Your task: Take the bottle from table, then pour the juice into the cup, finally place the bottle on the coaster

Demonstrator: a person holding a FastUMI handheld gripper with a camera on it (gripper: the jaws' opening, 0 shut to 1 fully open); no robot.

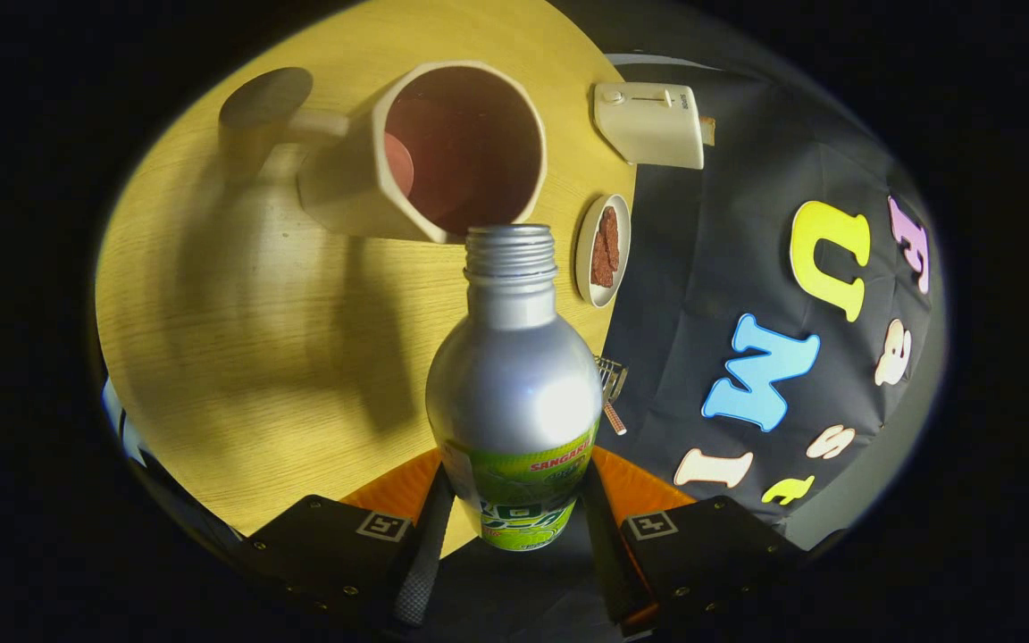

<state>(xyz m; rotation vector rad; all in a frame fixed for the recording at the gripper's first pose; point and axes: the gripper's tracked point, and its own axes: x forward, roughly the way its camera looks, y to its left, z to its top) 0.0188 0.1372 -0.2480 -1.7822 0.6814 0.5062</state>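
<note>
A silver metal bottle (pixel 514 384) with a green label and an open threaded neck is clamped between the fingers of my gripper (pixel 514 527), which is shut on its lower body. The bottle is tipped forward, with its mouth right at the rim of a cream mug (pixel 430 152) just beyond. The mug's inside is dark reddish, and its handle points away to the left. Behind the bottle's base, an orange coaster (pixel 631 487) peeks out on both sides, next to the fingers.
The round wooden table (pixel 246 321) carries the mug. A small white dish (pixel 602 250) with brown pieces lies beside the bottle neck, a cream toaster (pixel 650 123) beyond it, and a fork (pixel 611 384) near the bottle's shoulder.
</note>
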